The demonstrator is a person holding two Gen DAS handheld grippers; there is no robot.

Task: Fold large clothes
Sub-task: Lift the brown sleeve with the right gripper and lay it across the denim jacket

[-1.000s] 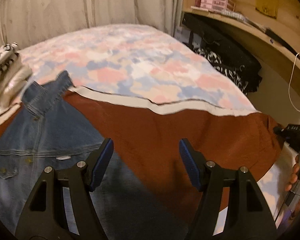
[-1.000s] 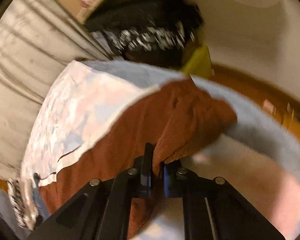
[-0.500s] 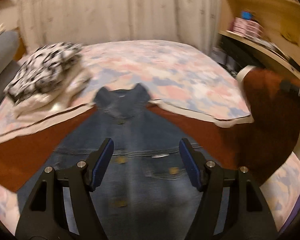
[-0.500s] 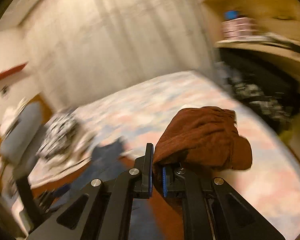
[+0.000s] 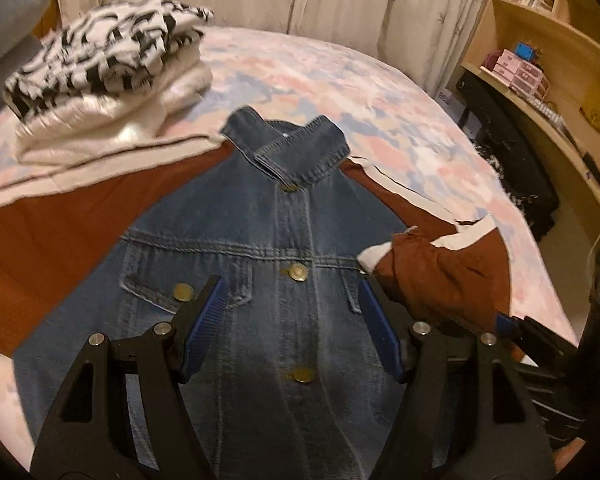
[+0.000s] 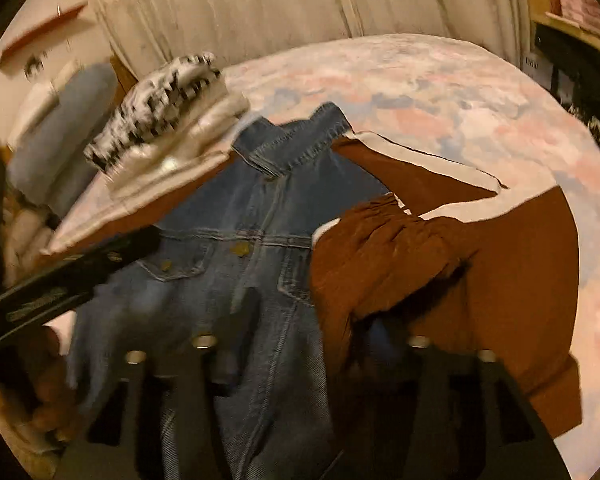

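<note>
With the blue denim jacket (image 5: 268,264) lying flat on the bed (image 5: 380,92), the right tongs (image 6: 312,344) are opening, dropping its rust-brown sleeve (image 6: 384,256) across the front, while the left tongs (image 5: 292,328), spread and empty, probably must fetch the opposite sleeve.

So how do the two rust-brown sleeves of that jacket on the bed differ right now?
The sleeve on the left lies spread flat, out to the side, its cuff out of view. The sleeve on the right is folded inward and bunched, its gathered cuff resting on the denim front. Both are the same rust-brown cloth with a cream stripe along the upper edge.
</note>
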